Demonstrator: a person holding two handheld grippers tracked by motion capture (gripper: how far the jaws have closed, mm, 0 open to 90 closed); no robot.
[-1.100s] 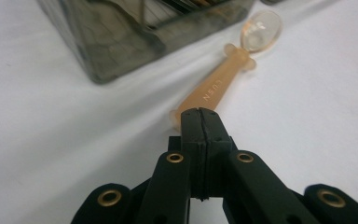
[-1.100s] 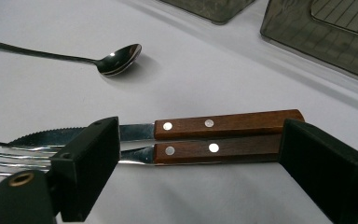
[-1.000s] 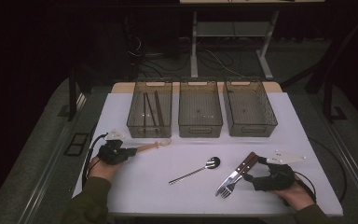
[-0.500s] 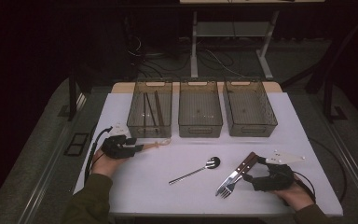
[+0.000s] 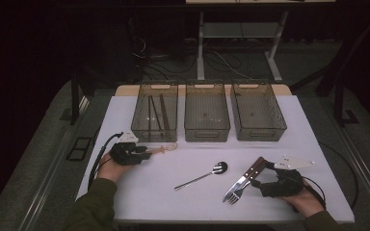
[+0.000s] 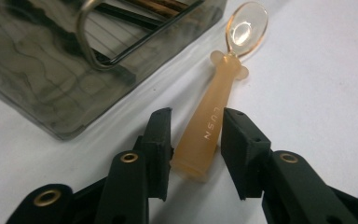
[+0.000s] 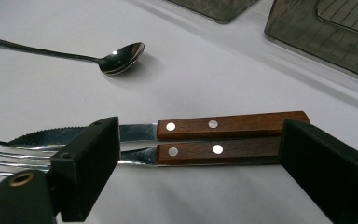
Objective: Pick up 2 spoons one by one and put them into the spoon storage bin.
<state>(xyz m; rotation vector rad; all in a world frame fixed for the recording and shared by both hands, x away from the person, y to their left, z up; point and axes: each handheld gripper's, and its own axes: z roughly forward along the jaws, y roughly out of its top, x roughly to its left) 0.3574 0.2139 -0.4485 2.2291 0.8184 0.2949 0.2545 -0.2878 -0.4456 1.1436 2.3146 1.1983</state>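
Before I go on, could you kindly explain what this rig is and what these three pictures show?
A person at a white table holds a hand-operated two-jaw gripper in each hand. One camera looks down from above; one rides on each gripper.

The left gripper has its jaws, just closing, around the translucent amber plastic spoon, with gaps on both sides. The right gripper stands open around a wooden-handled knife and wooden-handled fork.

Also there: a steel spoon and three smoky plastic bins.

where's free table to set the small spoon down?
Bare patches: between the left gripper and the metal spoon; near edge below that spoon; strip right of the right bin. Crowded: knife and fork by the right gripper; bin fronts.
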